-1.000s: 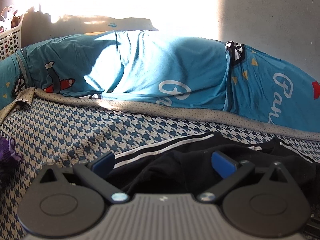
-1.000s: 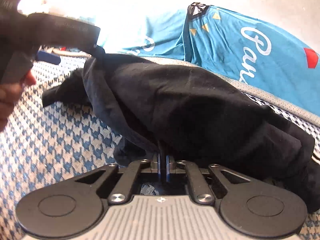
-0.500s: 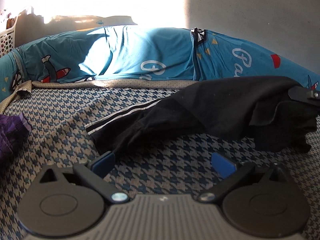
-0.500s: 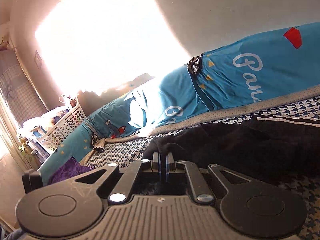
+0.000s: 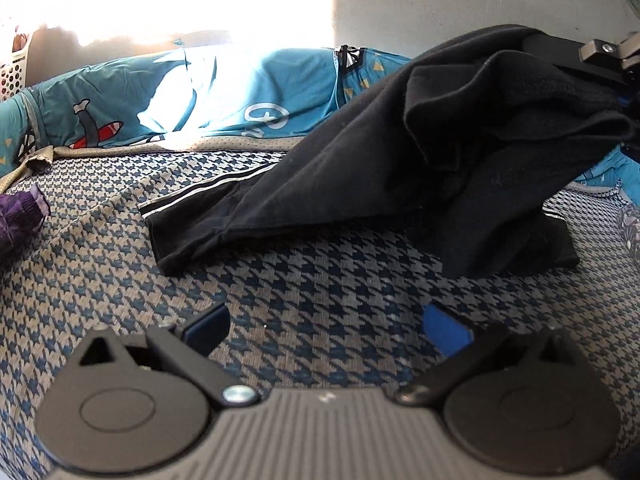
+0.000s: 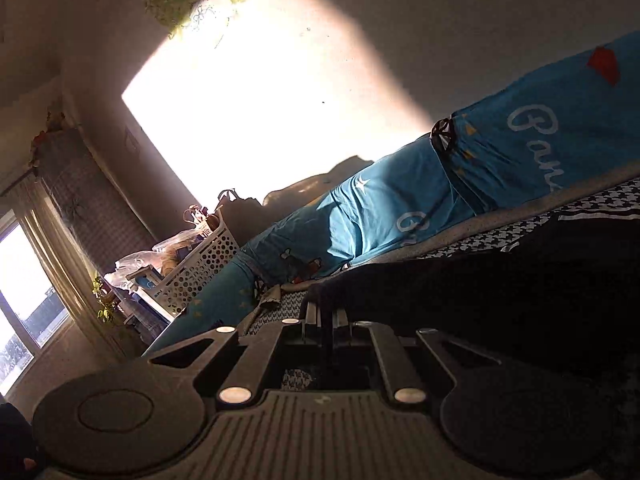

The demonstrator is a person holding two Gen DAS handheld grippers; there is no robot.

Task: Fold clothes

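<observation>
Bed (image 5: 328, 296) in a blue-and-beige houndstooth cover, carrying clothes and bedding
A black garment (image 5: 360, 184) with white side stripes is lying partly on the cover, its left end resting flat while its right part is rising off the bed. A teal quilt (image 5: 224, 100) with cartoon prints and white lettering is running along the far edge against the wall, a beige dotted border lying under it. A purple garment (image 5: 20, 220) is sitting at the left edge, and a patterned item (image 5: 630, 228) is showing at the right edge
</observation>
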